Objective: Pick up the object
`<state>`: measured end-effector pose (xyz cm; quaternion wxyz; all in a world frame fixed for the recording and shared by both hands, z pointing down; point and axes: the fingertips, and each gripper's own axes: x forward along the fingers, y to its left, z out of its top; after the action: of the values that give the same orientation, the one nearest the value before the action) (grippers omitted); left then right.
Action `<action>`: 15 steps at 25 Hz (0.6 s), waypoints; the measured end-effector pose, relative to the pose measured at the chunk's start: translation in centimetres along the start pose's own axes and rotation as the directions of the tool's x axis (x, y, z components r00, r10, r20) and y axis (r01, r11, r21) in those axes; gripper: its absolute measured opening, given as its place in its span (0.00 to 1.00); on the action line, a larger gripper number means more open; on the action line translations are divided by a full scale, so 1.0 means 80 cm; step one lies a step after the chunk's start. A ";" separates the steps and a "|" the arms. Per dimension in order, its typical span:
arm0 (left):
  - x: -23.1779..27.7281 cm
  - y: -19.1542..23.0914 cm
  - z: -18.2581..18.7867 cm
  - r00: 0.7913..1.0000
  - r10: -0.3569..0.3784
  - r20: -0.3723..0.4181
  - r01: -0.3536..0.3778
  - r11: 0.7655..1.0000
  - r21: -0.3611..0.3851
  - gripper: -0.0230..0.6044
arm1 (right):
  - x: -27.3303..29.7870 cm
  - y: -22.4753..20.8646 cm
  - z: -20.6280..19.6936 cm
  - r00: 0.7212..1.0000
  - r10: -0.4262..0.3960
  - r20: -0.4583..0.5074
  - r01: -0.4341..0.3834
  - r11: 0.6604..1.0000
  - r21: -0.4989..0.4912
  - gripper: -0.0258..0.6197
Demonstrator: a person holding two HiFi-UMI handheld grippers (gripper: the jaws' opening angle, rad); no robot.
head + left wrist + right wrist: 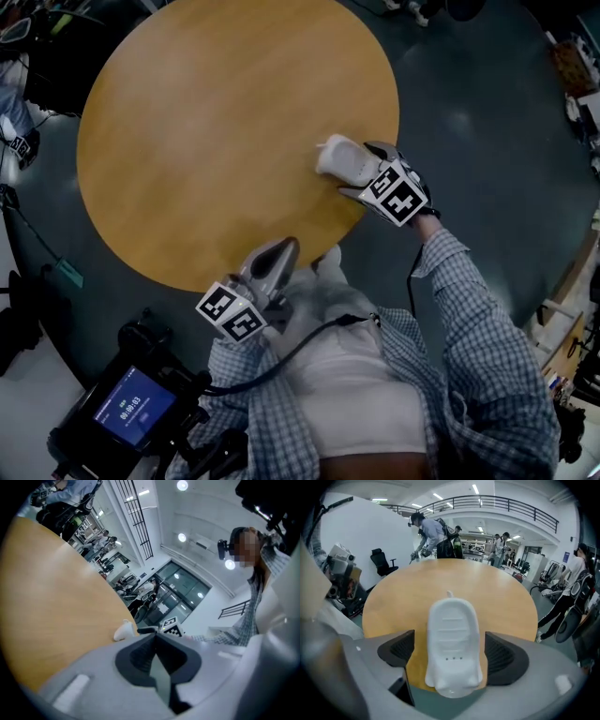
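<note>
A white plastic object (343, 157), a ribbed dish with a small loop at its far end, lies on the round wooden table (216, 122) and overhangs its right edge. My right gripper (363, 174) is open, one jaw on each side of it. In the right gripper view the white object (453, 639) sits between the dark pads (399, 650) with small gaps at both sides. My left gripper (277, 256) hovers over the table's near edge with nothing in it. Its jaws (154, 641) meet, and past them the white object (124, 631) shows small.
Dark floor surrounds the table. A device with a blue screen (133, 411) sits at the lower left by my body. Beyond the table's far side stand a person (435, 536), an office chair (382, 560) and other people (576, 592) at the right.
</note>
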<state>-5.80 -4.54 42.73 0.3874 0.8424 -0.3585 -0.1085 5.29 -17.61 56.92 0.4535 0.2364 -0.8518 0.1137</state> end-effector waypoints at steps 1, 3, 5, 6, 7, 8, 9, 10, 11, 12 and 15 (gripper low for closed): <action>0.000 0.000 0.000 1.000 0.008 0.000 -0.008 1.000 -0.002 0.03 | 0.004 0.001 0.000 1.000 0.013 -0.027 -0.013 1.000 -0.002 0.75; -0.001 0.001 -0.002 1.000 0.023 -0.003 -0.023 1.000 -0.001 0.03 | 0.014 0.003 -0.006 0.996 0.035 -0.083 -0.036 0.999 -0.009 0.76; -0.001 0.003 -0.003 0.999 0.033 -0.005 -0.033 0.999 -0.001 0.03 | 0.024 0.003 -0.013 0.989 0.048 -0.137 -0.053 0.998 -0.029 0.76; -0.001 0.003 -0.003 0.999 0.036 -0.005 -0.036 0.999 -0.002 0.03 | 0.029 0.003 -0.016 0.986 0.053 -0.161 -0.060 0.997 -0.038 0.75; -0.001 0.004 -0.003 0.999 0.040 -0.004 -0.040 0.999 -0.003 0.03 | 0.032 0.003 -0.021 0.982 0.061 -0.181 -0.069 0.997 -0.037 0.76; 0.000 0.004 -0.002 0.999 0.044 -0.002 -0.044 0.999 -0.005 0.03 | 0.035 0.004 -0.025 0.979 0.074 -0.192 -0.080 0.997 -0.021 0.76; 0.000 0.005 -0.002 0.999 0.048 0.000 -0.048 0.999 -0.005 0.03 | 0.037 0.004 -0.027 0.977 0.088 -0.195 -0.090 0.996 -0.004 0.76; 0.000 0.005 -0.001 0.999 0.051 0.002 -0.051 0.999 -0.006 0.03 | 0.037 0.005 -0.028 0.977 0.097 -0.192 -0.097 0.995 0.006 0.76; 0.000 0.005 -0.001 0.999 0.054 0.004 -0.054 0.999 -0.007 0.03 | 0.036 0.005 -0.028 0.978 0.100 -0.183 -0.100 0.995 0.009 0.77; 0.000 0.005 -0.001 0.998 0.056 0.005 -0.056 0.998 -0.008 0.03 | 0.035 0.006 -0.028 0.980 0.101 -0.172 -0.101 0.995 0.007 0.77; 0.000 0.006 -0.002 0.998 0.060 0.002 -0.060 0.998 -0.011 0.03 | 0.038 0.005 -0.032 0.985 0.100 -0.141 -0.102 0.995 -0.007 0.76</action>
<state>-5.96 -4.67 43.19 0.3945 0.8291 -0.3834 -0.0998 5.54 -17.14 60.87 0.5078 0.1812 -0.8293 0.1467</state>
